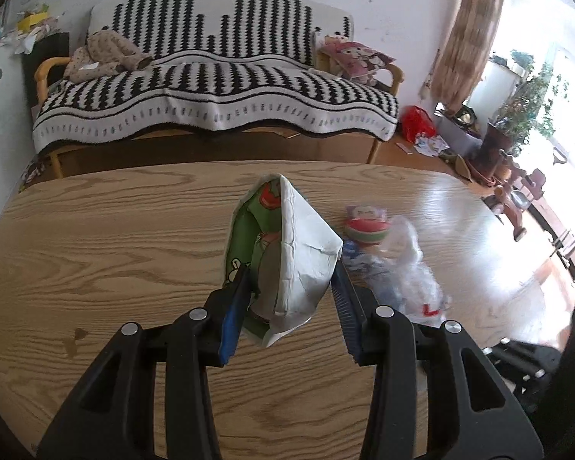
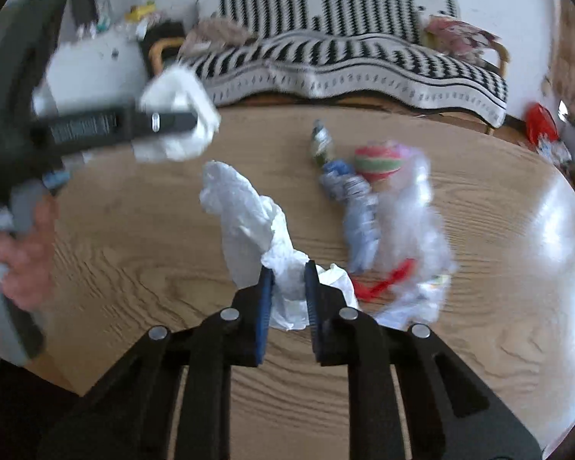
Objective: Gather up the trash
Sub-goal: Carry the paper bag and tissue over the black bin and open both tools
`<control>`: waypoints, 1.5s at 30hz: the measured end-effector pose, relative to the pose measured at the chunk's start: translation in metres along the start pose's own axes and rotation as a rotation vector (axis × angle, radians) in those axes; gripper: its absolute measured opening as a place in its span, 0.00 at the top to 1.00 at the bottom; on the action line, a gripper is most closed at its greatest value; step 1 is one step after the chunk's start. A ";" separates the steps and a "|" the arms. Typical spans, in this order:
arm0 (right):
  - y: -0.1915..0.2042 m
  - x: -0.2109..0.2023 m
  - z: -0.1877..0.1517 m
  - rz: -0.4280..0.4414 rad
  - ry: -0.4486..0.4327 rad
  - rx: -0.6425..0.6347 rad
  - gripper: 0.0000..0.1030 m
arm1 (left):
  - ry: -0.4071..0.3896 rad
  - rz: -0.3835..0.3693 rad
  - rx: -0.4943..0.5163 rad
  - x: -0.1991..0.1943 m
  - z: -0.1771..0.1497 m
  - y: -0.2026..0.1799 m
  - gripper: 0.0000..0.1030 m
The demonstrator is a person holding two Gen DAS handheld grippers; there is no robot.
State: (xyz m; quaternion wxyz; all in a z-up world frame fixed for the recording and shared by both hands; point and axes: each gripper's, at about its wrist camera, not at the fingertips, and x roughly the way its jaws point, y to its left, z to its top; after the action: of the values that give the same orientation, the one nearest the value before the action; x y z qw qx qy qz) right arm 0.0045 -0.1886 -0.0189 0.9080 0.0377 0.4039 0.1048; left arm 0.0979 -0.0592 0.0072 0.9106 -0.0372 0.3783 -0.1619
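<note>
1. Paper carton (image 1: 287, 253), crushed, white outside with green cartoon print inside, sits between the two fingers of the left gripper (image 1: 289, 287). The jaws are wide apart but press on both of its sides, so it is held up over the wooden table (image 1: 115, 237).
2. The right gripper (image 2: 289, 283) has its jaws nearly closed on a bunch of thin white plastic bag (image 2: 249, 214). The bag stands up from the table in front of the blue pads.
3. More trash lies on the table to the right: a clear plastic wrapper (image 2: 414, 237) with red marks, a squashed blue and white bottle (image 2: 356, 207), and a small round pink and green cup (image 2: 377, 163).
4. A person's hand (image 2: 19, 257) shows at the left edge of the right wrist view, blurry.
5. Behind the table is a sofa (image 1: 218, 88) with a black and white blanket.
</note>
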 end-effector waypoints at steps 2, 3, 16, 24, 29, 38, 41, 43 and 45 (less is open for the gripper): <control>-0.027 -0.025 -0.002 -0.011 -0.028 0.070 0.83 | -0.001 -0.019 0.015 0.000 0.000 -0.014 0.59; -0.040 -0.035 -0.005 -0.021 -0.039 0.098 0.83 | 0.001 -0.032 0.026 0.001 -0.002 -0.025 0.59; -0.247 -0.197 -0.131 -0.417 -0.088 0.460 0.83 | 0.053 -0.270 0.223 0.015 -0.045 -0.205 0.59; -0.337 -0.257 -0.259 -0.558 -0.010 0.702 0.83 | 0.101 -0.443 0.386 0.014 -0.107 -0.321 0.59; -0.371 -0.261 -0.312 -0.555 0.102 0.840 0.83 | 0.143 -0.519 0.493 0.015 -0.147 -0.371 0.59; -0.376 -0.249 -0.314 -0.531 0.145 0.866 0.83 | 0.186 -0.550 0.557 0.025 -0.174 -0.402 0.59; -0.380 -0.242 -0.305 -0.531 0.142 0.860 0.83 | 0.191 -0.551 0.556 0.027 -0.176 -0.406 0.59; -0.381 -0.241 -0.304 -0.533 0.141 0.859 0.74 | 0.195 -0.552 0.554 0.028 -0.178 -0.408 0.59; -0.381 -0.243 -0.308 -0.540 0.140 0.857 0.46 | 0.199 -0.555 0.553 0.030 -0.179 -0.410 0.59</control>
State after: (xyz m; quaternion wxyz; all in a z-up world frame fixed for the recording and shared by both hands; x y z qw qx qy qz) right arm -0.3208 -0.6185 -0.1078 0.7765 0.2938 0.4658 -0.3063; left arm -0.1170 -0.4466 -0.0621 0.7671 0.1243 0.3823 -0.4999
